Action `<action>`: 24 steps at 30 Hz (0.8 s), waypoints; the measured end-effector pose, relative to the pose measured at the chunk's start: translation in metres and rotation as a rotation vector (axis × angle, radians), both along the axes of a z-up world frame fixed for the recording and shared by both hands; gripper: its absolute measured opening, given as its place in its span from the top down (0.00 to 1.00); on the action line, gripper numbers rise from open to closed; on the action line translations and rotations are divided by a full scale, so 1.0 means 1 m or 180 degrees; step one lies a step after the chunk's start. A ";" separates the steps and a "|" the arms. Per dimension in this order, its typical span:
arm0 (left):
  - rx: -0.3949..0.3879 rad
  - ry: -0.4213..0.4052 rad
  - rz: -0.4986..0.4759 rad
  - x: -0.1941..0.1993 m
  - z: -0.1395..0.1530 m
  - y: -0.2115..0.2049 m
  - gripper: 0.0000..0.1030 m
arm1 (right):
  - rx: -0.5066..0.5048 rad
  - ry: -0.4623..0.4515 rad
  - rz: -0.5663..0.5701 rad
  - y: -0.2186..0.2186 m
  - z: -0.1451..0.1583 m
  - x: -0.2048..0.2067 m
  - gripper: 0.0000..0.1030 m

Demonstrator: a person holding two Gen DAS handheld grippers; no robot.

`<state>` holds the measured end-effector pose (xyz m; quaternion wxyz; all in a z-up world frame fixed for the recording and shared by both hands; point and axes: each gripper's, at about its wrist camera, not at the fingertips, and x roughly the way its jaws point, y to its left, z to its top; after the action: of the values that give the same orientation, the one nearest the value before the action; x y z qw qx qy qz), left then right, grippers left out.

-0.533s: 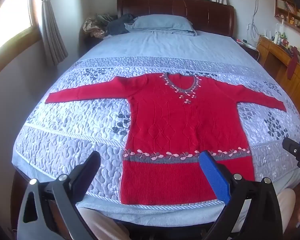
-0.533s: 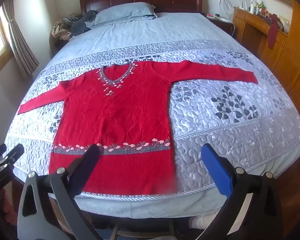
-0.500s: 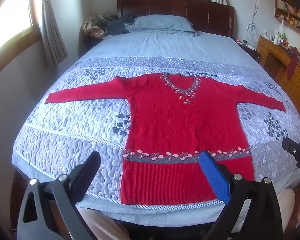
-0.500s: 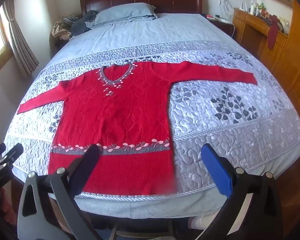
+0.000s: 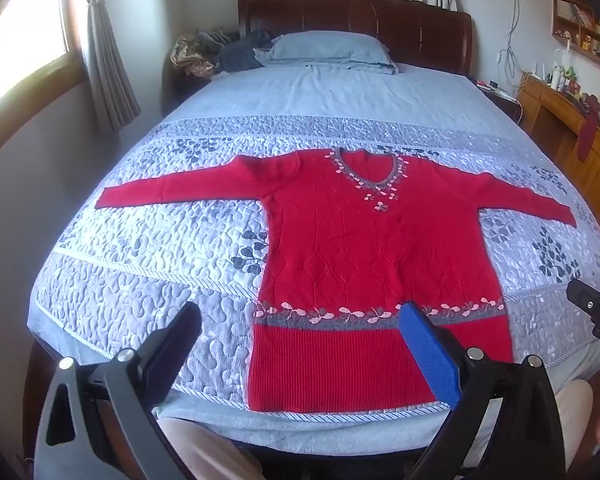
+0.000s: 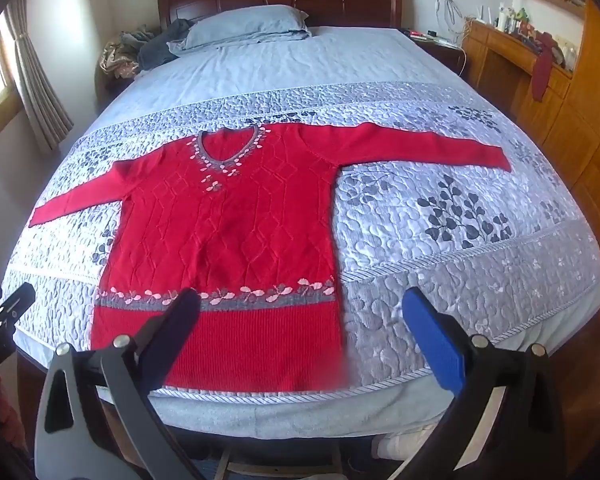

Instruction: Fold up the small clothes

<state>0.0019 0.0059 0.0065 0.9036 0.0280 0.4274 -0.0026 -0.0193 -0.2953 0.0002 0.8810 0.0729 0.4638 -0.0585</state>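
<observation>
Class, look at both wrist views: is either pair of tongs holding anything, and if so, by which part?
Nothing is held. The left tongs and right tongs are both open, short of the red sweater, which lies flat on the bed.

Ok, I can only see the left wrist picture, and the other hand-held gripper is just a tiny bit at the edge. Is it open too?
Observer: Yes. The right hand-held gripper is wide open, with nothing between its fingers.
Operator: Where is it pointing?
Observer: At the foot of the bed. Its black finger shows in front of the red sweater near the hem, and its blue finger in front of bare quilt.
Operator: Is anything under the bed?
Observer: Something white shows below the bed's edge, but it is too unclear to name.
</observation>
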 end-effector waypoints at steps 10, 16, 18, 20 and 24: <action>0.0009 0.0005 0.0013 0.002 -0.001 0.003 0.04 | -0.0096 -0.0014 -0.0013 0.005 -0.007 -0.004 0.02; 0.0015 0.0004 0.0027 0.003 -0.002 0.005 0.04 | -0.0131 -0.0002 0.0006 0.006 -0.009 -0.003 0.02; 0.0007 0.0006 0.0031 0.003 -0.002 0.005 0.04 | -0.0143 -0.0006 0.0005 0.007 -0.009 -0.004 0.02; 0.0001 0.0011 0.0031 0.004 -0.002 0.005 0.04 | -0.0144 -0.0009 0.0004 0.008 -0.009 -0.004 0.02; 0.0001 0.0010 0.0022 0.004 -0.003 0.004 0.04 | -0.0148 -0.0006 0.0004 0.009 -0.009 -0.004 0.02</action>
<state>0.0062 0.0101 0.0040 0.9030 0.0267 0.4289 0.0005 -0.0233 -0.2865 -0.0089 0.8830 0.0522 0.4615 -0.0687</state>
